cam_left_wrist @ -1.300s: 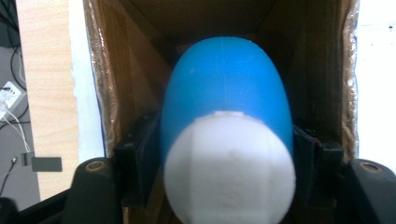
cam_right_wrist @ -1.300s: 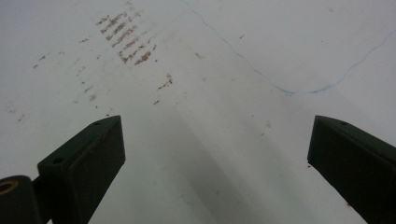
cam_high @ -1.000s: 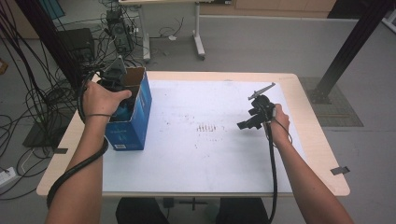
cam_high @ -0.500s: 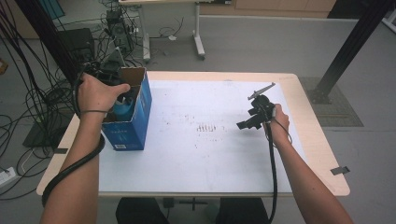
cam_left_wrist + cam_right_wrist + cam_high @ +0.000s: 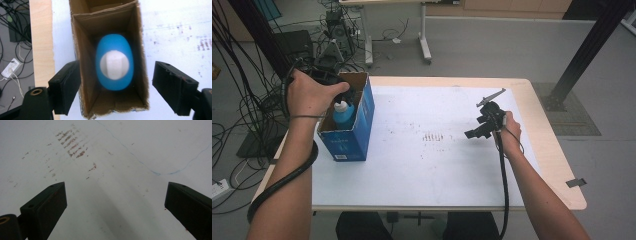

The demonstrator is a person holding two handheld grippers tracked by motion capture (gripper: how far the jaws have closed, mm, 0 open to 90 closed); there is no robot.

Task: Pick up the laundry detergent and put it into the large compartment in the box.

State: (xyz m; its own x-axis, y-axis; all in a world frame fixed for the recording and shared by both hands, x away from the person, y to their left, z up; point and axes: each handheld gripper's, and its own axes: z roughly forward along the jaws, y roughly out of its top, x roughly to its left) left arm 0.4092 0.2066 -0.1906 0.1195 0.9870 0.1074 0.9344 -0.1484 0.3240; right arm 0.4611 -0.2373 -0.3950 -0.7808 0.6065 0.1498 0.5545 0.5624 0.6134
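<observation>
The blue plastic bottle with a white cap [image 5: 114, 62] stands upright inside the open blue cardboard box [image 5: 364, 112], which sits at the table's nine o'clock edge. In the left gripper view the cap faces straight up at the camera, with bare cardboard floor showing all round the bottle's base, so it appears to rest on the bottom, free of the walls.

The left gripper [image 5: 115, 87] hangs directly above the box mouth, its jaws spread wide, one outside each long wall of the box and neither touching the bottle. A second ago the person's left hand [image 5: 312, 92] lay lower over the box's opening; it has since drawn up and back toward ten o'clock, uncovering the bottle's cap and shoulders in the high view. I judge that the bottle has just been let go into the box and the hand is clearing away, so this placement looks finished.

Out at three o'clock, the right gripper [image 5: 482, 127] has stayed put over the white table sheet [image 5: 437, 170], jaws apart and holding nothing, above faint reddish marks [image 5: 72, 142].
</observation>
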